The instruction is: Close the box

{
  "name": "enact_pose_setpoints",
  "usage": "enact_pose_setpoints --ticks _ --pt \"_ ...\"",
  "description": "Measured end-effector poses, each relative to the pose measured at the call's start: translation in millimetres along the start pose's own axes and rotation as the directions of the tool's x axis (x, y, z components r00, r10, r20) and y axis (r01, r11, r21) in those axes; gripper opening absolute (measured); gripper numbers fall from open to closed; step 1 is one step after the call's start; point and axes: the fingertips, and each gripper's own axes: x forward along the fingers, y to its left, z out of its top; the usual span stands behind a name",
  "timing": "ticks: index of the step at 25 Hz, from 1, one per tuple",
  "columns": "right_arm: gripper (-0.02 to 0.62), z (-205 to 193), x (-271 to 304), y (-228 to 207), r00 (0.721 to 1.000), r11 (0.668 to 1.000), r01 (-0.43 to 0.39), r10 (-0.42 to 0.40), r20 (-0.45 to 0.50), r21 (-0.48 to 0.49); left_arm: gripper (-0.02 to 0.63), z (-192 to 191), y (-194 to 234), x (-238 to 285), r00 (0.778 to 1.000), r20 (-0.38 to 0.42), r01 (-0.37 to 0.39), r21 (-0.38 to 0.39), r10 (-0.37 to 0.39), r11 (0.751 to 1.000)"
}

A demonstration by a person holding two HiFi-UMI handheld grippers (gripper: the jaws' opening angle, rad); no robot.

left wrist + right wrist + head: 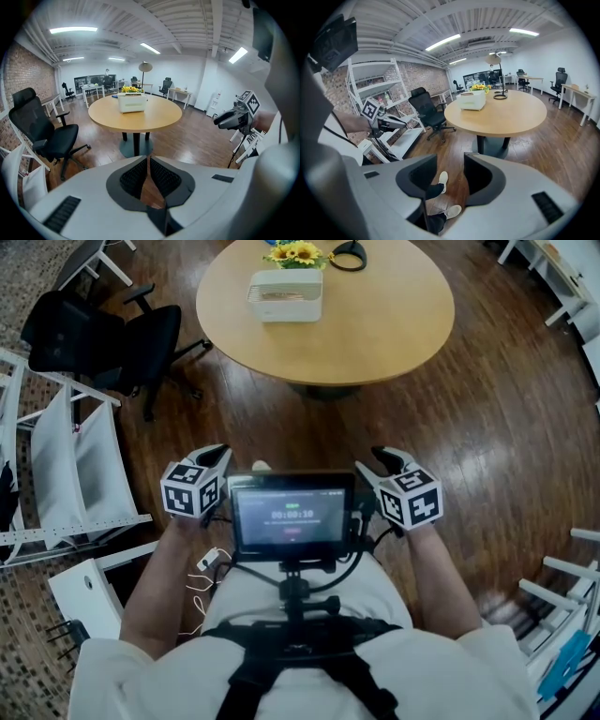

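Note:
A white box (285, 294) stands on the far side of the round wooden table (384, 329), its top open with something brownish showing inside. The box (132, 102) also shows in the left gripper view, and the box (472, 101) in the right gripper view, well ahead of both grippers. My left gripper (217, 456) and right gripper (385, 458) are held close to my body, short of the table and far from the box. The left gripper (148, 165) has its pads together and holds nothing. In its own view the right gripper (450, 172) is open and empty over the floor.
Sunflowers (295, 253) and a black ring-shaped lamp base (348, 254) sit behind the box. A black office chair (141, 343) and white shelving (75, 465) stand to the left. A small monitor (292, 514) hangs on my chest rig. Wooden floor lies between me and the table.

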Motion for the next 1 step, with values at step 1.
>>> enact_pose_setpoints --ticks 1 --pt "0.187 1.3 0.7 0.4 1.0 1.0 0.0 0.0 -0.001 -0.001 0.018 0.0 1.0 -0.3 1.0 0.0 0.0 -0.001 0.0 1.0"
